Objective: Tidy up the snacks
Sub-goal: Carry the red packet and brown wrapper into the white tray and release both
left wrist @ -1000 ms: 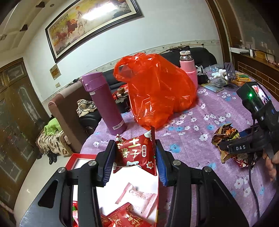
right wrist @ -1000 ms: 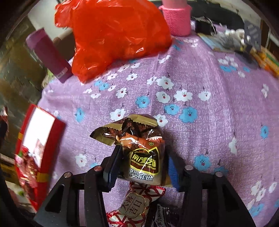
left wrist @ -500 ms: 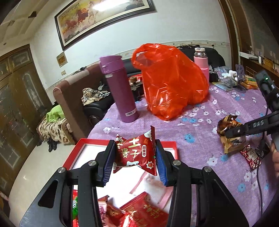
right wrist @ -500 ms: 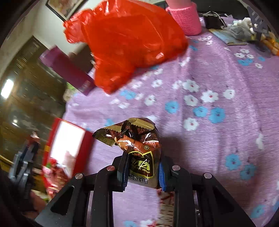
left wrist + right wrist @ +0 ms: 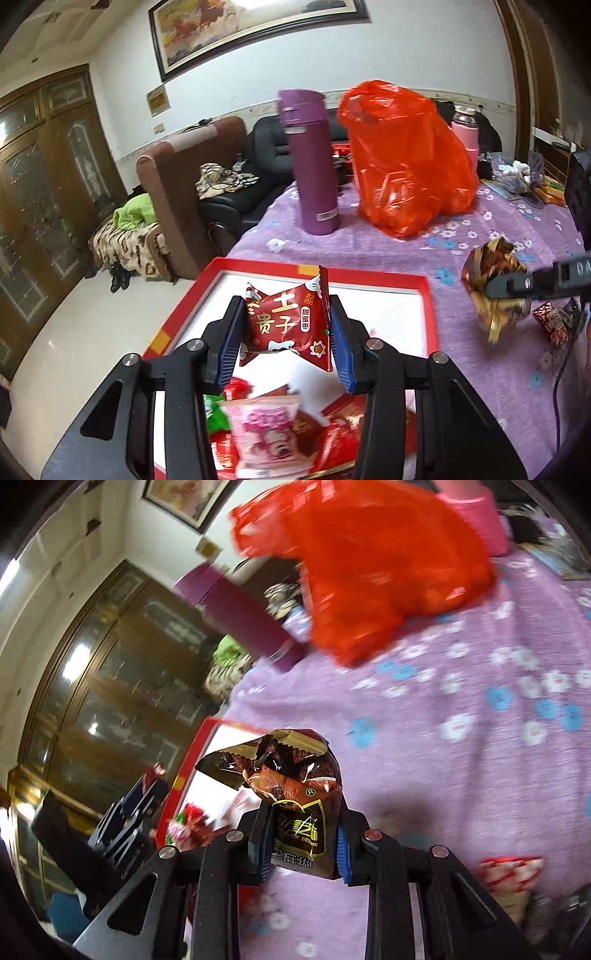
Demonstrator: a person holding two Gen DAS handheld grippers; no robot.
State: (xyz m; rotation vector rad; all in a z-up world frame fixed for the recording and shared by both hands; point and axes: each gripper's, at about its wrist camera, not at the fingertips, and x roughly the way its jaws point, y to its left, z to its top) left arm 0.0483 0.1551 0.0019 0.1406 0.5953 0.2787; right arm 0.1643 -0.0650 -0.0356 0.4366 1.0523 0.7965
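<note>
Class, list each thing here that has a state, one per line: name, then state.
Left gripper: shut on red date-candy packet.
Right gripper: shut on brown sesame-snack packet.
Red shallow box: open, snacks inside.
Purple steel flask: upright, capped.
Orange plastic bag: standing, bulging.

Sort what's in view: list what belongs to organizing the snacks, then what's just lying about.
Job: red snack packet, brown sesame packet, red tray, loose wrapped snacks.

Lying about: purple flask, orange bag, pink bottle.

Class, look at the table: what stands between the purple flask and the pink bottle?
The orange plastic bag stands between the purple flask and the pink bottle, clearest in the left wrist view.
</note>
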